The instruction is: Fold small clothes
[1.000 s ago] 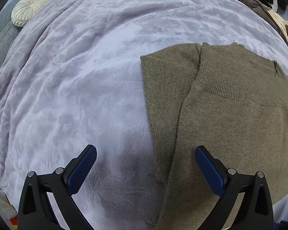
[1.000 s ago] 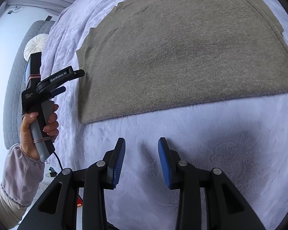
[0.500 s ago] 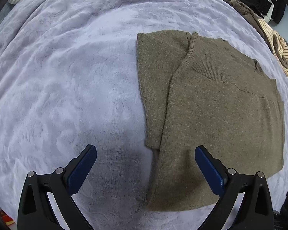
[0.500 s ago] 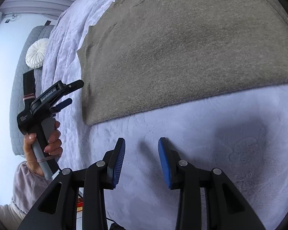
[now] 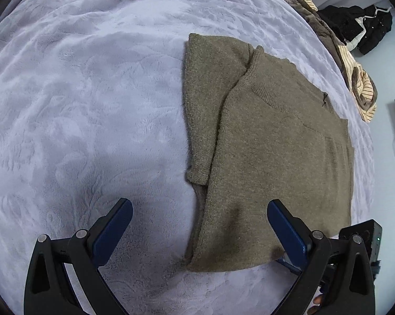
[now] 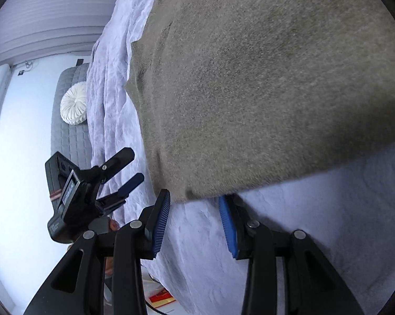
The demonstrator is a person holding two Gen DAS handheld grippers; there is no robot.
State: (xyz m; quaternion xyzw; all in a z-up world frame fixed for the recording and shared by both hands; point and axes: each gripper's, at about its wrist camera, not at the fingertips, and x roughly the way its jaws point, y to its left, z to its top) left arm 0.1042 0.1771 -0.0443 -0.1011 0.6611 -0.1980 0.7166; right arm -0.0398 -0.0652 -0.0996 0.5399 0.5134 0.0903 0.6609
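Note:
An olive-brown knit sweater (image 5: 273,152) lies flat on the lilac blanket (image 5: 87,99), one sleeve folded in along its left side. My left gripper (image 5: 200,218) is open wide, above the sweater's near left edge. In the right wrist view the sweater (image 6: 271,78) fills the upper frame. My right gripper (image 6: 195,210) is open, its jaws straddling the sweater's near corner, right fingertip tucked under the hem. The left gripper (image 6: 129,168) also shows there, open, held by a hand at the left.
A pile of brown, striped and black clothes (image 5: 349,52) lies at the bed's far right edge. A round white cushion (image 6: 74,106) rests against the grey headboard (image 6: 66,136). A red item (image 6: 160,295) lies on the floor below the bed edge.
My right gripper has moved forward to the sweater's near corner, which now sits between its jaws. My left gripper has pulled back and higher, showing the whole sweater.

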